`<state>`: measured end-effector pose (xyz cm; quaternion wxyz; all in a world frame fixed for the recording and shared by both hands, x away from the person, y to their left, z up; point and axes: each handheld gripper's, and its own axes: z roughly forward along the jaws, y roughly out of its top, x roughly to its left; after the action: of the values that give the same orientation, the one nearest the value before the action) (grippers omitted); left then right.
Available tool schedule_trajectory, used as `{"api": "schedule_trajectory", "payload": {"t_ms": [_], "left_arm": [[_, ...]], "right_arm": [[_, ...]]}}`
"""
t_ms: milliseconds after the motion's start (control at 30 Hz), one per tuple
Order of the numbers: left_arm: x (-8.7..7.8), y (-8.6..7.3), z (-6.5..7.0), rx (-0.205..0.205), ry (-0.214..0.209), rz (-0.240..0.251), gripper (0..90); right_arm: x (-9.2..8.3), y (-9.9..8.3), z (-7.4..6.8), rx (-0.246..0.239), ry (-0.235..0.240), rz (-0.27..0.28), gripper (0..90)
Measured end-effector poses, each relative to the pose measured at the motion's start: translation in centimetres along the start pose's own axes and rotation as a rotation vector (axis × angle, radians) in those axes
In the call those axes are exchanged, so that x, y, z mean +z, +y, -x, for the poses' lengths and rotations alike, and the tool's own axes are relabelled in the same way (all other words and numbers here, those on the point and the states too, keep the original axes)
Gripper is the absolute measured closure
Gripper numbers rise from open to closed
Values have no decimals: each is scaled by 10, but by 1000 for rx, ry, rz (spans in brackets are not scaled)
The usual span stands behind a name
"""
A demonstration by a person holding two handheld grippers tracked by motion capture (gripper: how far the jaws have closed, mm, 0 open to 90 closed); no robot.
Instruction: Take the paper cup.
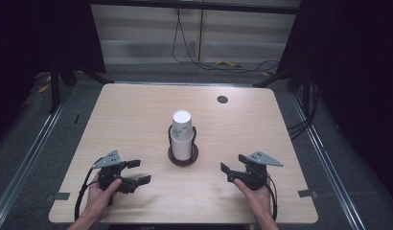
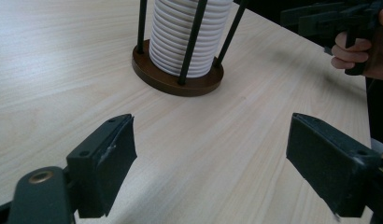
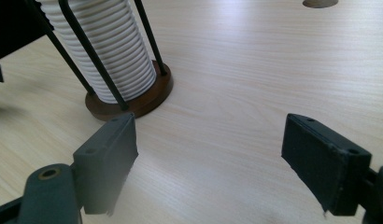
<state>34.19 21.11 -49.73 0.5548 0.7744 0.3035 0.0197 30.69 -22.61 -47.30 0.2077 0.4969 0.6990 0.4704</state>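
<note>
Hands low at near edge, left gripper (image 1: 137, 171) and right gripper (image 1: 231, 170) fingers spread wide

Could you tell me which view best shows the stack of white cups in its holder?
The high view: the cup stack shows whole, top included, in its holder. Both gripper views cut off its top, showing its ribbed lower rims, black rods and brown base.

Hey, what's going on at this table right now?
A person sits at a wooden table with a gripper in each hand. The left gripper and the right gripper both rest near the front edge with their jaws open and nothing between them. Between them, farther back, a stack of white cups stands upright in a holder with a round brown base and black rods. Neither gripper touches it.
</note>
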Motion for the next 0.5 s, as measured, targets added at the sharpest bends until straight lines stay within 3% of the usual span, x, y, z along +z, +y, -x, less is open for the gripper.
{"api": "schedule_trajectory", "payload": {"t_ms": [133, 167, 300, 367, 500], "left_arm": [[3, 1, -1, -1, 10, -3, 157], [3, 1, -1, 1, 19, -12, 157], [8, 4, 2, 2, 16, -13, 157], [11, 5, 3, 11, 9, -17, 157], [12, 6, 6, 31, 11, -25, 157]], "right_arm": [[0, 0, 1, -1, 9, 11, 183], [0, 0, 1, -11, 35, 17, 236], [0, 1, -2, 2, 50, 25, 198], [1, 2, -9, -33, 62, 19, 200], [1, 4, -13, -48, 87, 7, 222]]}}
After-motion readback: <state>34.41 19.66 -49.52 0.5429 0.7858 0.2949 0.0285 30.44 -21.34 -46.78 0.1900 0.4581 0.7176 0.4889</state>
